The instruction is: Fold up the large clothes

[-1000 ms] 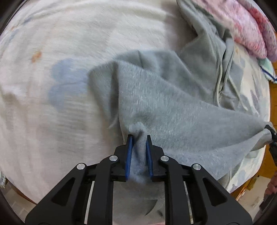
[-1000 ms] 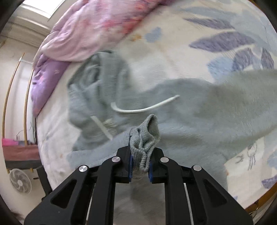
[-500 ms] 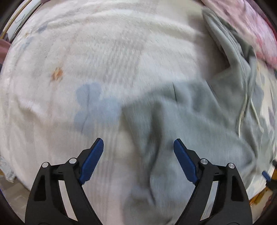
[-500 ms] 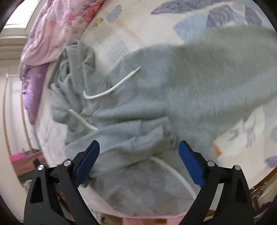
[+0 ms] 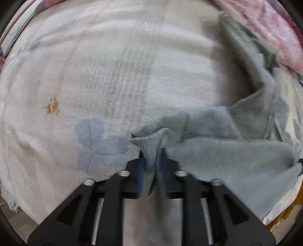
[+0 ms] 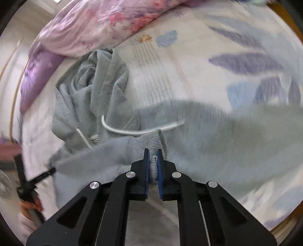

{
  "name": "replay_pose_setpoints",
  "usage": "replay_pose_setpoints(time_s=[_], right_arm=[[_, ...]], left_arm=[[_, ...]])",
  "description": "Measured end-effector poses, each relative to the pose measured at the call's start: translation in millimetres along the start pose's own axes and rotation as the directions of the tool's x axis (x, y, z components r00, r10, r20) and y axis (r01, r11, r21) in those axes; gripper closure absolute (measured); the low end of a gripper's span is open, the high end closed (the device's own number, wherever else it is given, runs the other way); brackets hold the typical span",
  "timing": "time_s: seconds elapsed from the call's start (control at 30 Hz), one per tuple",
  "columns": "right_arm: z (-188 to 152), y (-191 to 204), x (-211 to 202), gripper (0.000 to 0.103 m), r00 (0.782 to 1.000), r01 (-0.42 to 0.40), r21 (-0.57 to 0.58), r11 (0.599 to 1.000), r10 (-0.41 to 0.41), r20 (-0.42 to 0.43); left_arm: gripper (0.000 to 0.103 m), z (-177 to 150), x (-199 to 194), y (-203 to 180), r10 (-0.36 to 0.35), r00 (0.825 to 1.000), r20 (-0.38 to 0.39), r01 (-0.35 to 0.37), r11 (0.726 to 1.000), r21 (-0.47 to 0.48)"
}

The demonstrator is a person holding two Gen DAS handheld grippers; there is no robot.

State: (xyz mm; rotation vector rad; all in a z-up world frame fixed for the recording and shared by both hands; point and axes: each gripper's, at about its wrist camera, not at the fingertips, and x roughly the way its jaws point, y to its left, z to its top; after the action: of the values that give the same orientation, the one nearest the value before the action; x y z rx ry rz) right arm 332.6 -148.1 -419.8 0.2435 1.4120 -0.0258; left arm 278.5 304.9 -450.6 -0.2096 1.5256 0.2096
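Observation:
A large grey hoodie (image 5: 227, 151) lies on a bed with a pale floral sheet (image 5: 113, 75). My left gripper (image 5: 151, 157) is shut on a pinched fold of its edge, the fabric stretching off to the right. In the right wrist view my right gripper (image 6: 153, 157) is shut on the hoodie's ribbed hem (image 6: 155, 140). The hoodie's body (image 6: 227, 136) spreads right, its hood (image 6: 89, 90) is bunched at upper left, and a white drawstring (image 6: 132, 130) lies across it. The left gripper (image 6: 51, 170) shows at far left holding the fabric.
A pink and purple floral duvet (image 6: 90, 28) is piled along the bed's far side, also in the left wrist view (image 5: 274, 34). The bed's wooden edge (image 6: 284, 15) shows at the top right. A hand (image 6: 30, 206) shows at lower left.
Half a second ago both grippers were open above the hoodie. Now both have shut on it again, the left on a fold of the edge, the right on the ribbed hem.

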Motion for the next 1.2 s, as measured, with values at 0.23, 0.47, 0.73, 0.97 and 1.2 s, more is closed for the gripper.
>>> replay_pose_setpoints(time_s=[0.23, 0.47, 0.73, 0.97, 1.2], right_arm=[[-28.6, -36.4, 15.2, 0.027, 0.976, -0.114, 0.288, 0.951, 0.161, -0.145], [-15.9, -50.5, 52.7, 0.019, 0.96, -0.143, 0.564, 0.813, 0.252, -0.12], [-27.1, -37.3, 33.8, 0.092, 0.974, -0.094, 0.504, 0.859, 0.184, -0.133], [-80.3, -37.0, 33.8, 0.092, 0.964, 0.001, 0.402, 0.916, 0.106, -0.244], [-86.1, -40.8, 8.8, 0.023, 0.984, 0.027, 0.419, 0.907, 0.05, -0.171]], left_arm=[[0.026, -51.7, -23.2, 10.0, 0.008, 0.99, -0.141, -0.01, 1.0, -0.019], [0.029, -94.5, 23.6, 40.3, -0.363, 0.866, -0.344, 0.168, 0.858, -0.485], [0.097, -89.7, 17.9, 85.0, -0.229, 0.919, -0.322, 0.1, 0.923, -0.371], [0.101, -75.7, -2.6, 124.7, -0.032, 0.96, -0.278, 0.003, 0.995, -0.105], [0.08, -77.4, -10.8, 115.7, 0.117, 0.963, -0.243, -0.071, 0.979, 0.192]])
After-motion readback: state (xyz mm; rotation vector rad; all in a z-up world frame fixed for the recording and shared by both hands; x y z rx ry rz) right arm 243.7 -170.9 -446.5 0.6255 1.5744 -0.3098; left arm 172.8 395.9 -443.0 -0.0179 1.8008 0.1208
